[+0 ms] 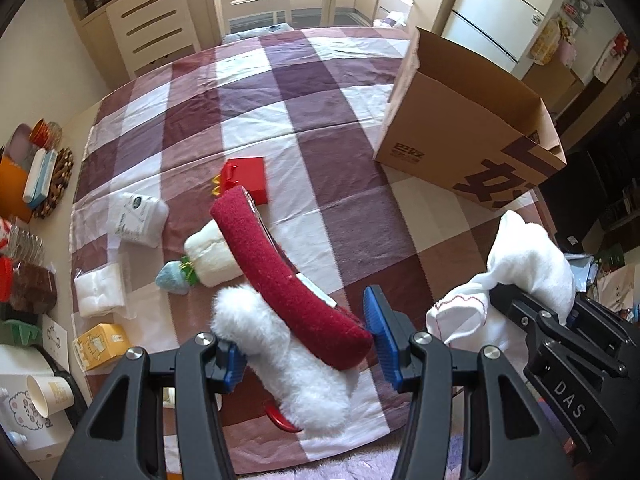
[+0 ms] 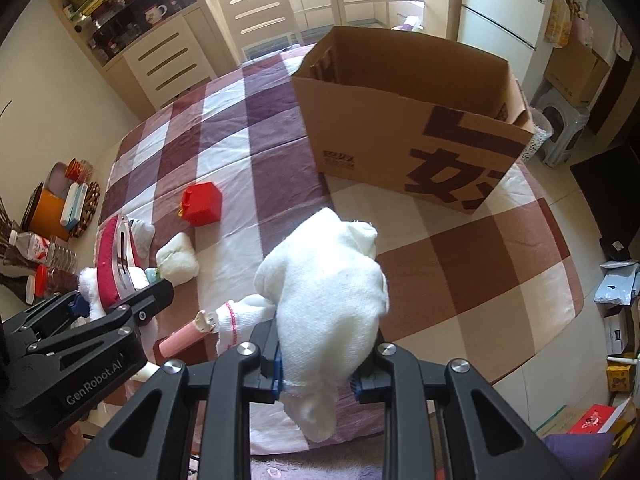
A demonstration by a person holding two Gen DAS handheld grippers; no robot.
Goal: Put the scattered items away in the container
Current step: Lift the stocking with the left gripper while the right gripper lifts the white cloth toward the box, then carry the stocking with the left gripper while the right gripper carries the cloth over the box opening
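Left wrist view: looks steeply down along its own fingers onto the checked cloth (image 1: 304, 92), close above it.
Right wrist view: same steep downward look, set just to the right.
Shared: cardboard box (image 1: 452, 128) (image 2: 400, 120), red box (image 1: 248, 174) (image 2: 202, 204); each view catches the other gripper at its edge.
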